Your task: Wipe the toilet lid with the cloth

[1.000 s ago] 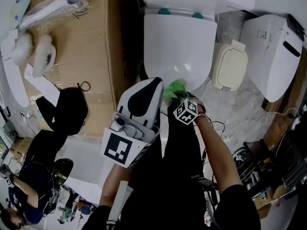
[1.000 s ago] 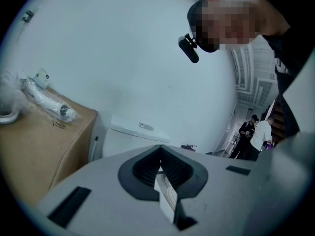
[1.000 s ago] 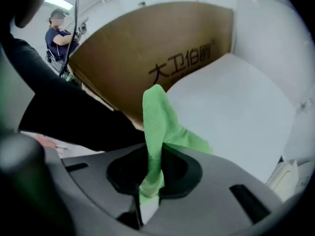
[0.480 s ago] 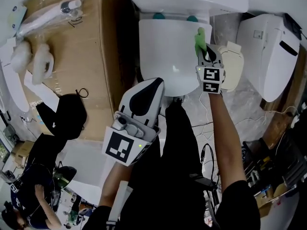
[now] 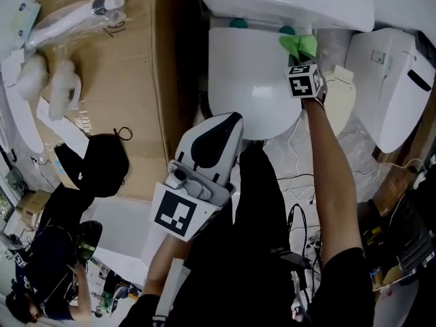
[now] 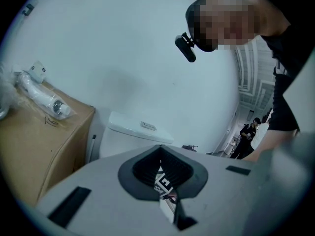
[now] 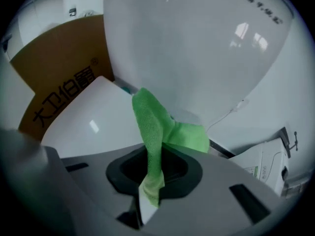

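Wiping seems to be midway, as I judge it: the right gripper [image 5: 300, 60] is pinching the green cloth [image 5: 298, 44] between its jaws, and the cloth is sitting at the back right corner of the toilet lid [image 5: 252, 73], just beside the tank [image 5: 286, 2], seemingly touching the lid. The left gripper [image 5: 225, 125] is hovering near the front edge of the lid, with its jaws pressed together on nothing. The lid is looking white and shiny everywhere, so I cannot tell which parts are done; the left side and front are probably waiting.
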`<state>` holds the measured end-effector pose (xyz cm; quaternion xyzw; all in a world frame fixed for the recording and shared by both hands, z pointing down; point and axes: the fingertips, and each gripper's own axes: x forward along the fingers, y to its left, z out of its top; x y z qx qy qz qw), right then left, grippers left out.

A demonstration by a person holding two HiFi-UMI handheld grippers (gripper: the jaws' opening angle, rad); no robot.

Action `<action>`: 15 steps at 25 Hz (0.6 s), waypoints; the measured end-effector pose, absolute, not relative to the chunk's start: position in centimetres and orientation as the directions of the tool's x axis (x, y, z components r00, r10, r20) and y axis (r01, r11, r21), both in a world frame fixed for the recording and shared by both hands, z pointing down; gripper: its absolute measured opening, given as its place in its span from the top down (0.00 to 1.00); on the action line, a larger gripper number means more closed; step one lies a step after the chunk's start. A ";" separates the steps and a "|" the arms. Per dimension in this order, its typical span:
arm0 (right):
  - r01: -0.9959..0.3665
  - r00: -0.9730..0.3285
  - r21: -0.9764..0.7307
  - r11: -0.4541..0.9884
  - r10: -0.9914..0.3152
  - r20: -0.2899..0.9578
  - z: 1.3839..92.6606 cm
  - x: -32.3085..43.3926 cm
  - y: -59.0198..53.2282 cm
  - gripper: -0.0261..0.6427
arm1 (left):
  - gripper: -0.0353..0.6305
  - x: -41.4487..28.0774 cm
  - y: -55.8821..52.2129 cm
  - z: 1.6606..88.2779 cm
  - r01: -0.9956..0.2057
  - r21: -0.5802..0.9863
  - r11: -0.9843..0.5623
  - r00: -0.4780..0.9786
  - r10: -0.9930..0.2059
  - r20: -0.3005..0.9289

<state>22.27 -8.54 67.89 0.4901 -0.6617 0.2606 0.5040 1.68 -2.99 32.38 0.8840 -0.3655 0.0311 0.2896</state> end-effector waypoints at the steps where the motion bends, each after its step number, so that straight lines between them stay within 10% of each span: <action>1: -0.901 -0.018 0.141 0.409 -0.361 0.932 68.5 21.7 -8.3 0.89 | 0.94 1.6 -3.1 32.5 -0.665 0.492 -0.562 0.730 -0.628 0.270; 15: -0.780 -0.004 0.207 0.591 -0.335 0.942 69.4 19.4 -7.9 0.89 | 0.94 1.2 -2.6 32.9 -0.647 0.494 -0.581 0.749 -0.606 0.268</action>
